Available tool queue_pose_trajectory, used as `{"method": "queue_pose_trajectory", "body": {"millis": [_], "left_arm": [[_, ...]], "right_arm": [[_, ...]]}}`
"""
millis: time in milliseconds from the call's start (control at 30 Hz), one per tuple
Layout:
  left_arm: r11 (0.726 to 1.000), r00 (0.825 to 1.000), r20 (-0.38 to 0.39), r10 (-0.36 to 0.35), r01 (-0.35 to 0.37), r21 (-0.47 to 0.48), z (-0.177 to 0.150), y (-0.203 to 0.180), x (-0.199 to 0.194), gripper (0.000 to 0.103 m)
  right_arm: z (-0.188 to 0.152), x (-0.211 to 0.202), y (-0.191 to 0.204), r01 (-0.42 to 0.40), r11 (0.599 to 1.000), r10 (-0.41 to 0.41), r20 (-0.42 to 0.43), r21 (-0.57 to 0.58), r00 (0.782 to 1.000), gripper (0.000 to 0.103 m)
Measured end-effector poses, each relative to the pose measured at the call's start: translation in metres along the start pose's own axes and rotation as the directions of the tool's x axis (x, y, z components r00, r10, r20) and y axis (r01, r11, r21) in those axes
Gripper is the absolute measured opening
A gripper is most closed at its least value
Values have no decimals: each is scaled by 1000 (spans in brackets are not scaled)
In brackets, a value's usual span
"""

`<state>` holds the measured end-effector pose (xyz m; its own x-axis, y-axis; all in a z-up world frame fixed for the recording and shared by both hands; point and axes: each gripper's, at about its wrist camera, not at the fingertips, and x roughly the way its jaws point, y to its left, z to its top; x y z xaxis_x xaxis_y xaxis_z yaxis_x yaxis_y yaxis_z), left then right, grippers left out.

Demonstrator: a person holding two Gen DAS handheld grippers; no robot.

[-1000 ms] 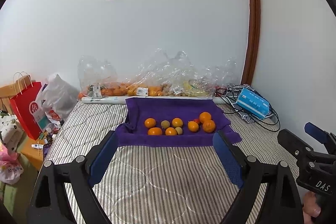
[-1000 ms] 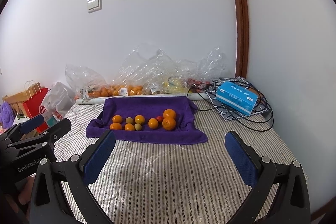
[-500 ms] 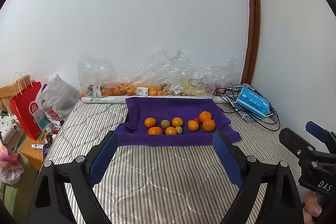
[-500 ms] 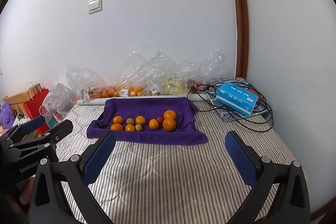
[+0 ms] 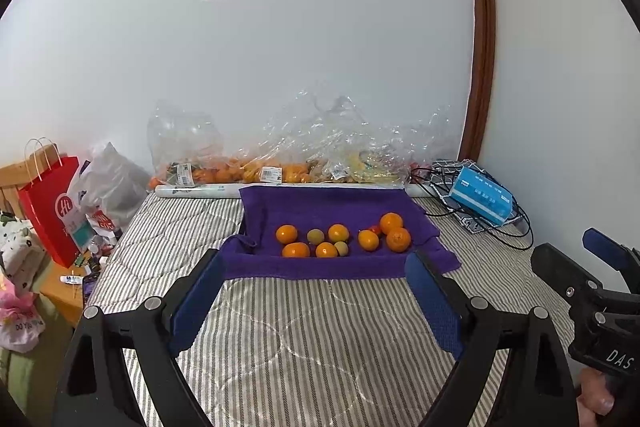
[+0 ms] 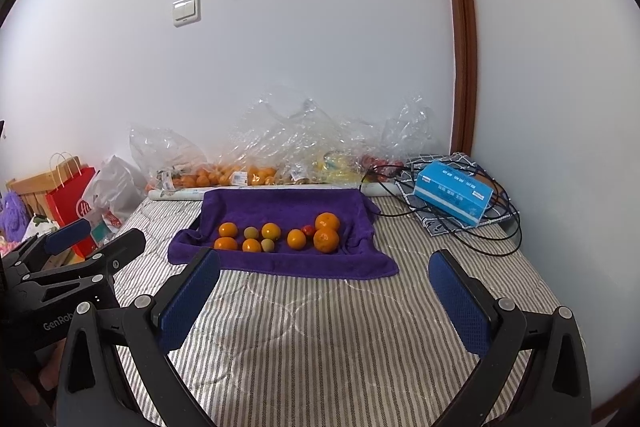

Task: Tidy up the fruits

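Left wrist view: the left gripper (image 5: 314,301) hovers over the striped bedcover (image 5: 304,339) with its jaws spread wide and nothing between them. Right wrist view: the right gripper (image 6: 324,301) is likewise released and empty.

Hazards, left to right:
- The oranges (image 5: 287,234) and the smaller greenish fruits (image 5: 315,236) lie close together, some touching. A jaw closing on one fruit is likely to nudge its neighbour and set it rolling.
- The purple towel (image 5: 320,203) is loose and rumpled. A fingertip that drags on it may pull the cloth and shift the whole group.
- The small red fruit (image 6: 307,230) sits wedged between larger oranges, so a clean grasp appears difficult.
- The black cables (image 6: 472,231) around the blue box (image 6: 452,193) lie near the towel's right edge and could snag the right gripper on a wide swing.

Position: the fruits rest on the towel, ahead of both grippers and well apart from them. From the left gripper the group lies straight ahead; from the right gripper it lies ahead and to the left.
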<state>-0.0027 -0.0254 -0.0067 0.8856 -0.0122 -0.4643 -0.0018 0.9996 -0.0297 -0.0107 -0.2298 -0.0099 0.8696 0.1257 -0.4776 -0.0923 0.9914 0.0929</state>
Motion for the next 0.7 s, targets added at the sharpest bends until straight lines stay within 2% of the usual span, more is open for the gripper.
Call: {"method": "queue_pose_trajectory", "body": {"millis": [700], "left_arm": [[1000, 1000, -1, 4, -4, -5, 0, 4, 1, 91]], "right_arm": [[2, 1, 9, -3, 1000, 3, -1, -18, 1000, 102]]}}
